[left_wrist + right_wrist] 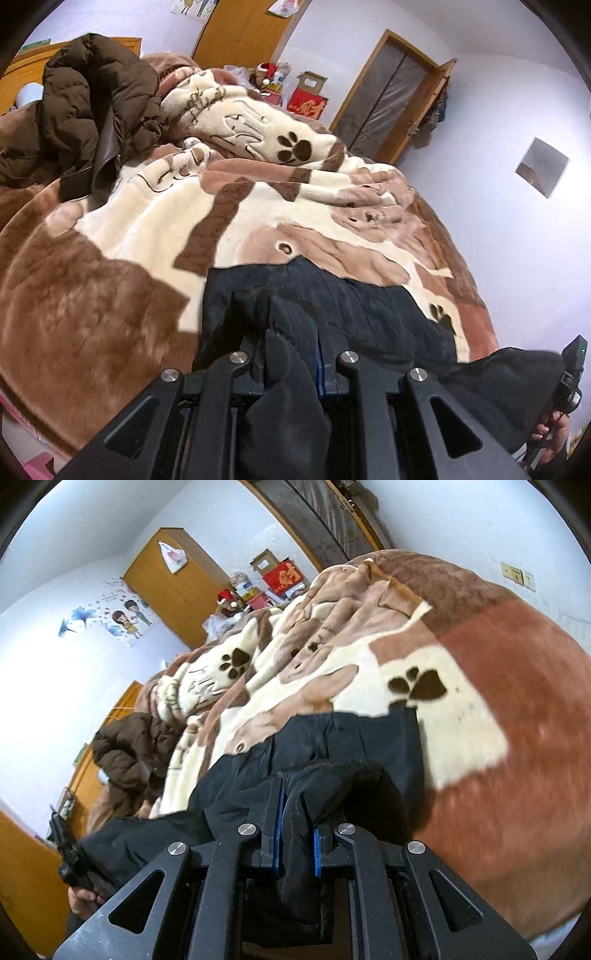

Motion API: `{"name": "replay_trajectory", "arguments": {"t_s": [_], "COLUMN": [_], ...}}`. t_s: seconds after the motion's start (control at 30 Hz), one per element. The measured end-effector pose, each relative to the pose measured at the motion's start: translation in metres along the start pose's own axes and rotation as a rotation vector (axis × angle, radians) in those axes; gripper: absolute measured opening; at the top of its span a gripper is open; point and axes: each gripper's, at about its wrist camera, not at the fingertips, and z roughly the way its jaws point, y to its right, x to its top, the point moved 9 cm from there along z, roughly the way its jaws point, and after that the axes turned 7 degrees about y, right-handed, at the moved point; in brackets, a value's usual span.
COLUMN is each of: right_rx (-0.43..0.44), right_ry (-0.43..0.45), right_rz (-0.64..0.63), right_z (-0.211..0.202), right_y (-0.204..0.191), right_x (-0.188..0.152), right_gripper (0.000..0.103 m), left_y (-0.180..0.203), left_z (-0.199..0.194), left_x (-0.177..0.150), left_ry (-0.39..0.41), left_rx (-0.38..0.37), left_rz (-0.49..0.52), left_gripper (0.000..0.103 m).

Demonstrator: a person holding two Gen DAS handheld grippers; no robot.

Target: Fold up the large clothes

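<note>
A large black garment point(332, 295) lies on the bed's near part, over the brown and cream paw-print blanket point(147, 229). My left gripper point(291, 332) is shut on a bunched fold of it, the cloth rising between the fingers. In the right wrist view the same black garment point(351, 734) spreads ahead, and my right gripper point(295, 812) is shut on a thick fold between its blue pads point(277, 834). Both held edges are lifted off the blanket point(480, 664). The right gripper's body and a hand show at the left view's lower right.
A brown puffer jacket point(85, 110) is heaped at the far left of the bed, and also shows in the right view as a brown jacket point(125, 753). A wooden wardrobe point(240, 33), a doorway point(384, 96) and red boxes point(306, 105) stand beyond the bed.
</note>
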Motion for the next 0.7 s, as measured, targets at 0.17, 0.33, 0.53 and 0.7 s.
{"name": "replay_trajectory", "arguments": {"t_s": [0.17, 0.33, 0.53, 0.7], "right_rx": [-0.071, -0.157, -0.190, -0.123], "right_ry": [-0.061, -0.168, -0.231, -0.232], "right_rz": [-0.004, -0.028, 0.016, 0.078], "right_z": [0.063, 0.133, 0.177, 0.165], "right_y": [0.017, 0.039, 0.066, 0.066], "right_x": [0.026, 0.027, 0.014, 0.027], "right_gripper": [0.012, 0.014, 0.018, 0.023], "left_y": [-0.013, -0.032, -0.041, -0.038], "left_z": [0.069, 0.133, 0.173, 0.177], "left_x": [0.013, 0.000, -0.016, -0.012], "left_ry": [-0.060, -0.146, -0.185, -0.217], "left_rx": [0.058, 0.125, 0.161, 0.145], "left_rz": [-0.024, -0.021, -0.015, -0.020], "left_gripper": [0.019, 0.021, 0.026, 0.030]}}
